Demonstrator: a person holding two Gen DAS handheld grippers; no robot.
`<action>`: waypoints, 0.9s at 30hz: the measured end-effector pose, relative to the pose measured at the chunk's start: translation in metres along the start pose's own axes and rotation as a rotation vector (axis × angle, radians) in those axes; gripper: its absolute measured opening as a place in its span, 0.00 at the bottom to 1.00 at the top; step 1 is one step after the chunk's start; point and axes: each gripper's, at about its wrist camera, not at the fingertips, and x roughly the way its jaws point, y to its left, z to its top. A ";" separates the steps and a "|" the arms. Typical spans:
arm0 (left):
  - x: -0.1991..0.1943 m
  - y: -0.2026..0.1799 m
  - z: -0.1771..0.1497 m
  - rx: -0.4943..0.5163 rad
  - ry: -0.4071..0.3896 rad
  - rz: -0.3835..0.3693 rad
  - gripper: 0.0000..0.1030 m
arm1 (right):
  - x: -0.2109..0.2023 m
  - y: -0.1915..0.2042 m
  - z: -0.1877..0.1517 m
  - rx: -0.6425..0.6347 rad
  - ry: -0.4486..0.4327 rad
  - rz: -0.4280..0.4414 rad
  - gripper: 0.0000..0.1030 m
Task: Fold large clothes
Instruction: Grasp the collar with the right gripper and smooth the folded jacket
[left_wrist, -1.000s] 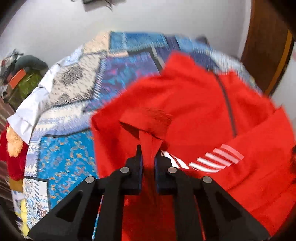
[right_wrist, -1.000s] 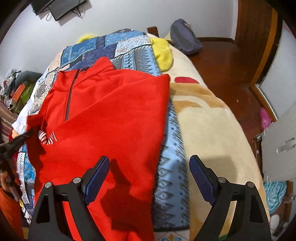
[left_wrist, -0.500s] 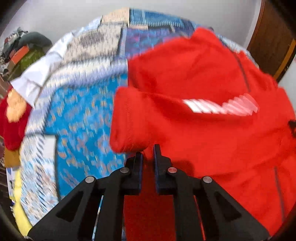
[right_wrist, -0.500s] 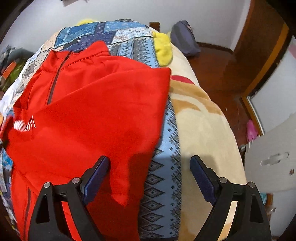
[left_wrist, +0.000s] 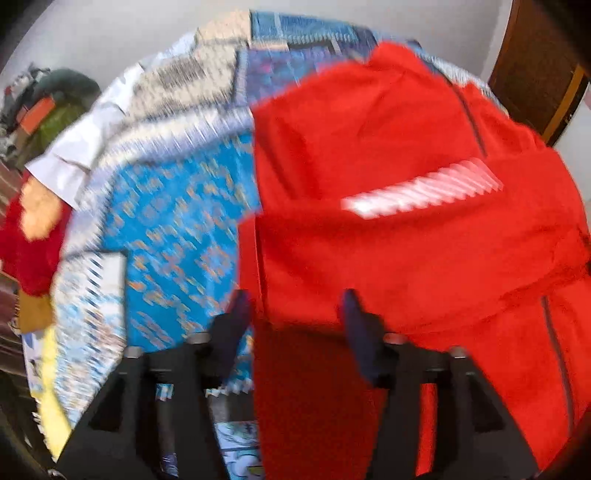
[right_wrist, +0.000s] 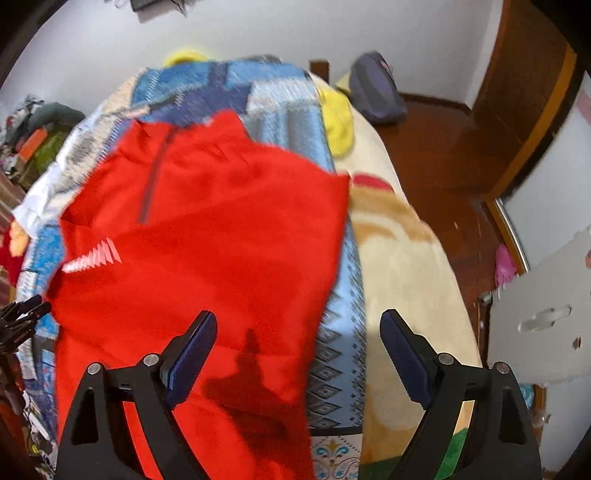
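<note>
A large red zip-neck top (left_wrist: 388, 155) with white chest stripes (left_wrist: 424, 188) lies spread on a bed with a blue patterned quilt (left_wrist: 173, 221). Its left sleeve (left_wrist: 369, 266) lies folded across the body. My left gripper (left_wrist: 295, 314) is open and empty, right over the sleeve's cuff end at the garment's left edge. In the right wrist view the top (right_wrist: 221, 229) fills the middle. My right gripper (right_wrist: 299, 343) is open and empty above its lower right part. The left gripper's tips (right_wrist: 22, 314) show at the far left.
A cream blanket (right_wrist: 406, 266) covers the bed's right side, with a yellow cloth (right_wrist: 338, 122) and a dark bag (right_wrist: 375, 88) at the far end. Wooden floor (right_wrist: 443, 147) and a door lie to the right. Clutter (left_wrist: 40, 114) stands left of the bed.
My left gripper carried the sleeve across the top's body, then opened and let it go. The right gripper stayed open and drifted slightly over the hem.
</note>
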 end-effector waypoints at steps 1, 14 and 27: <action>-0.008 0.002 0.006 -0.002 -0.026 0.005 0.63 | -0.005 0.002 0.004 -0.001 -0.011 0.012 0.86; -0.049 -0.005 0.119 0.020 -0.212 -0.008 0.80 | -0.028 0.053 0.093 -0.059 -0.156 0.128 0.91; 0.043 -0.076 0.200 0.103 -0.158 -0.053 0.80 | 0.105 0.067 0.161 -0.007 -0.005 0.145 0.91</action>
